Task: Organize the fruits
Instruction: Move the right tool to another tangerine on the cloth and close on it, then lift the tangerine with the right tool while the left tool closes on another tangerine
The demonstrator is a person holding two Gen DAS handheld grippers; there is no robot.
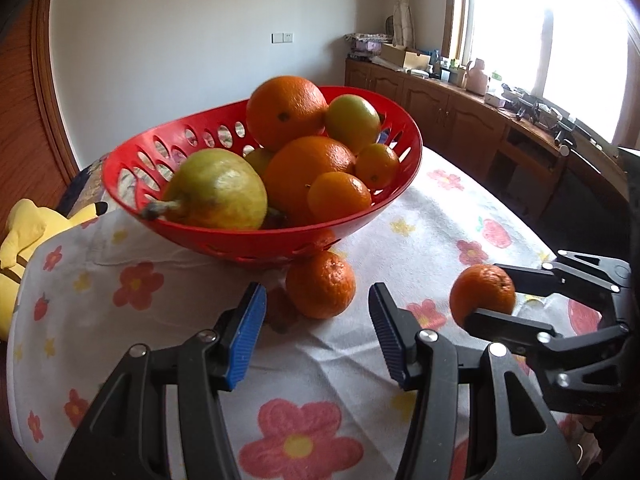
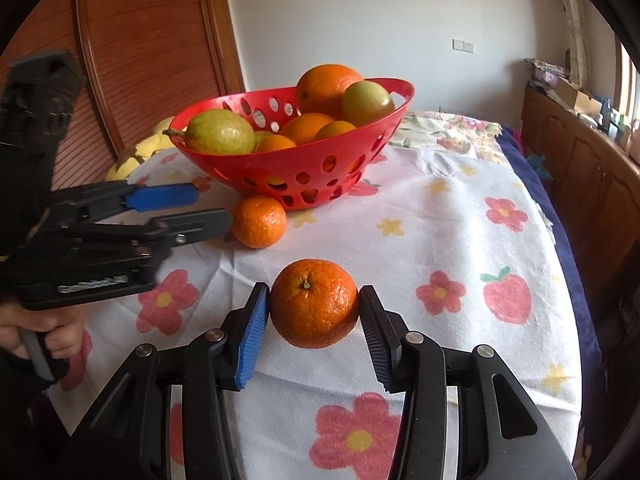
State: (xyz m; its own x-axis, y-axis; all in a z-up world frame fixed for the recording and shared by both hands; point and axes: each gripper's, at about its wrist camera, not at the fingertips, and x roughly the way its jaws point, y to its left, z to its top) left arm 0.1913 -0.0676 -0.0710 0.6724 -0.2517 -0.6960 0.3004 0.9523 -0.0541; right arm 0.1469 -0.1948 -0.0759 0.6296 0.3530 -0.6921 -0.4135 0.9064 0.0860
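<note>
The right gripper [image 2: 314, 322] is closed on a tangerine [image 2: 314, 303], which is clamped at its widest part between the blue pads [image 2: 251, 334] and sits on or just above the flowered cloth [image 2: 460, 240]. The left gripper [image 1: 318, 330] is open and empty; a second tangerine [image 1: 320, 284] lies just ahead of its fingertips, against the foot of the red basket [image 1: 256, 240]. Beyond both grippers, the basket is already heaped with oranges and a pear [image 1: 218, 190]. The held fruit should be lifted clear of the rim before being carried forward and set into a low gap in the pile, so nothing is dislodged. The left pads should be centred on the second tangerine before closing.
</note>
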